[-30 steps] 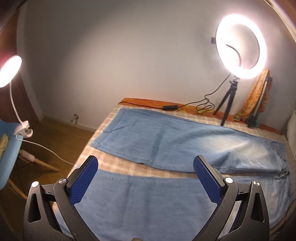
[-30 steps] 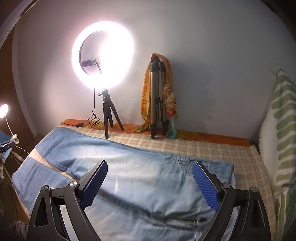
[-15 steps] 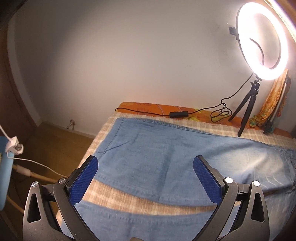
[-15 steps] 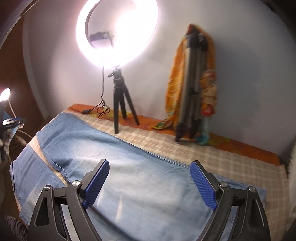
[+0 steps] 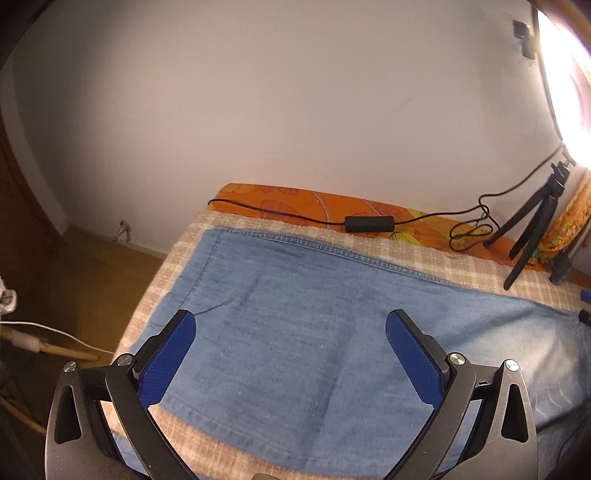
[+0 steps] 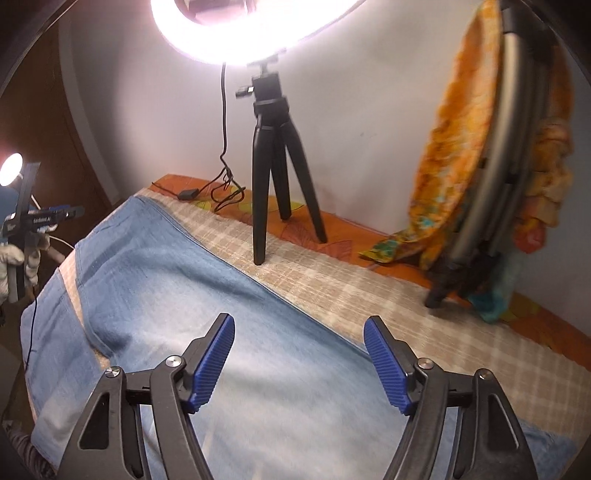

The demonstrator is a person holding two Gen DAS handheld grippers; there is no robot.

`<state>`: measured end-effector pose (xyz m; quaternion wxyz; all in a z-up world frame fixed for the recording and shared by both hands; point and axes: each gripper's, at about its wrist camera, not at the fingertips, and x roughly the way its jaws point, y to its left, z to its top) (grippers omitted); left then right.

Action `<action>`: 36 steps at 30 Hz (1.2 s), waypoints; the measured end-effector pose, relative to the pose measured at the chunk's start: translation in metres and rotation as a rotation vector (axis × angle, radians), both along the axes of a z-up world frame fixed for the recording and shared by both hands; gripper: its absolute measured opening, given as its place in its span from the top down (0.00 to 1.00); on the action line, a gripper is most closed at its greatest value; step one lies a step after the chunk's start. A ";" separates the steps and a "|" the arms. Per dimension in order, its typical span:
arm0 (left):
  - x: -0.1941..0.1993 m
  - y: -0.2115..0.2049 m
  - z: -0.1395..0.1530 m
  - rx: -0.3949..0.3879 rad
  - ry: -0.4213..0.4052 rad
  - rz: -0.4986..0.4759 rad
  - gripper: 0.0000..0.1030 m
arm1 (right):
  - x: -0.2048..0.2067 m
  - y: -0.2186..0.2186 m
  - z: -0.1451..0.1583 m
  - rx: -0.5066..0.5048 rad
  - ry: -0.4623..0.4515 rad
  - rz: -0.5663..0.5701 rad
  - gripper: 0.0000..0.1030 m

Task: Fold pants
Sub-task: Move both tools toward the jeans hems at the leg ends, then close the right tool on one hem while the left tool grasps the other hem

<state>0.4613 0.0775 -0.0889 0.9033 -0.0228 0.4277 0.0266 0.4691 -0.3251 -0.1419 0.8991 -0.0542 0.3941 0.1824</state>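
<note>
**Q:** State of each hand-held gripper, and where are the pants?

**A:** My left hand-held gripper (image 5: 290,354) is spread wide and holds nothing. My right hand-held gripper (image 6: 299,360) is also parted, somewhat less, and also empty. The pants (image 5: 295,332) lie flat on the bed (image 5: 461,262), denim directly under and ahead of both sets of fingers. From my left, the far leg's hem runs off to the left of the fingers; a second leg sits nearer me, a strip of checked cover between them.

**Q:** Risks from here?

**A:** Judgement only. If I pinch mid-panel, I likely lift one layer and the leg bunches instead of folding. Ahead of my right fingers stands the tripod (image 6: 275,158) carrying the ring light (image 6: 236,33), its cable (image 5: 369,221) beyond my left; a high sweep of fabric could snag either.

**Q:** Pose?

**A:** Both angled down over the cloth. Contact: cannot tell.
</note>
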 end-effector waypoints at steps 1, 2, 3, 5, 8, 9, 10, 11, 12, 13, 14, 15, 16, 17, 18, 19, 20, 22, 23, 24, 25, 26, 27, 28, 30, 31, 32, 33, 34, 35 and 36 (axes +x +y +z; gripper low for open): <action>0.007 0.001 -0.002 -0.005 0.006 0.010 0.01 | 0.003 0.002 -0.003 -0.004 0.004 0.005 0.28; 0.016 0.002 -0.006 -0.022 0.016 0.020 0.01 | 0.008 0.006 -0.007 -0.011 0.007 0.013 0.28; 0.022 0.004 -0.009 -0.045 0.025 0.029 0.01 | 0.014 0.009 -0.013 -0.015 0.013 0.019 0.28; 0.036 0.009 -0.017 -0.102 0.047 0.053 0.02 | 0.025 0.014 -0.023 -0.014 0.031 0.029 0.29; 0.055 0.011 -0.034 -0.175 0.088 0.080 0.02 | 0.037 0.021 -0.035 -0.007 0.051 0.045 0.30; 0.061 0.010 -0.039 -0.184 0.094 0.088 0.02 | 0.041 0.023 -0.039 -0.008 0.055 0.052 0.30; 0.065 0.009 -0.042 -0.185 0.095 0.093 0.02 | 0.045 0.026 -0.041 -0.007 0.063 0.054 0.30; 0.069 0.007 -0.045 -0.185 0.092 0.095 0.02 | 0.048 0.027 -0.044 -0.003 0.066 0.064 0.30; 0.071 0.006 -0.047 -0.183 0.089 0.095 0.02 | 0.051 0.029 -0.045 0.002 0.067 0.073 0.30; 0.074 0.004 -0.049 -0.180 0.085 0.094 0.02 | 0.053 0.031 -0.047 0.008 0.068 0.082 0.30; 0.076 0.003 -0.050 -0.176 0.084 0.093 0.02 | 0.056 0.034 -0.048 0.013 0.070 0.094 0.30; 0.079 0.002 -0.053 -0.171 0.084 0.093 0.02 | 0.058 0.036 -0.049 0.017 0.073 0.102 0.30; 0.081 0.001 -0.055 -0.169 0.086 0.093 0.02 | 0.060 0.038 -0.051 0.020 0.077 0.110 0.30; 0.082 0.001 -0.058 -0.170 0.087 0.094 0.02 | 0.063 0.041 -0.053 0.020 0.084 0.117 0.30; 0.084 0.001 -0.060 -0.171 0.088 0.096 0.02 | 0.066 0.045 -0.057 0.016 0.093 0.122 0.30; 0.085 0.002 -0.062 -0.172 0.089 0.101 0.02 | 0.069 0.048 -0.060 0.011 0.102 0.128 0.30; 0.086 0.003 -0.063 -0.175 0.088 0.106 0.02 | 0.070 0.051 -0.063 0.007 0.108 0.134 0.30; 0.087 0.008 -0.066 -0.186 0.091 0.120 0.02 | 0.071 0.057 -0.068 0.007 0.123 0.150 0.31; 0.088 0.011 -0.068 -0.195 0.092 0.129 0.02 | 0.069 0.057 -0.068 0.011 0.129 0.156 0.35; 0.090 0.015 -0.069 -0.209 0.093 0.140 0.02 | 0.068 0.059 -0.068 0.013 0.134 0.160 0.41; 0.091 0.019 -0.070 -0.224 0.095 0.149 0.02 | 0.067 0.060 -0.069 0.010 0.138 0.161 0.44; 0.093 0.024 -0.070 -0.251 0.098 0.165 0.02 | 0.066 0.061 -0.070 0.004 0.143 0.159 0.54; 0.094 0.027 -0.071 -0.274 0.098 0.175 0.02 | 0.065 0.062 -0.070 0.002 0.152 0.156 0.63; 0.095 0.031 -0.071 -0.299 0.098 0.187 0.02 | 0.063 0.062 -0.070 0.005 0.165 0.154 0.65; 0.099 0.036 -0.072 -0.339 0.096 0.214 0.02 | 0.058 0.065 -0.069 0.015 0.167 0.163 0.78; 0.101 0.037 -0.072 -0.346 0.095 0.224 0.02 | 0.054 0.068 -0.067 0.010 0.158 0.169 0.82; 0.103 0.037 -0.072 -0.347 0.093 0.228 0.02 | 0.051 0.070 -0.064 -0.005 0.142 0.166 0.85; 0.105 0.036 -0.073 -0.345 0.094 0.228 0.02 | 0.046 0.071 -0.061 -0.017 0.120 0.163 0.88; 0.108 0.034 -0.074 -0.338 0.099 0.224 0.02 | 0.041 0.071 -0.057 -0.016 0.107 0.164 0.89; 0.107 0.030 -0.073 -0.329 0.103 0.220 0.02 | 0.035 0.073 -0.051 -0.015 0.089 0.163 0.90; 0.109 0.026 -0.073 -0.317 0.109 0.219 0.02 | 0.030 0.074 -0.047 -0.021 0.075 0.163 0.91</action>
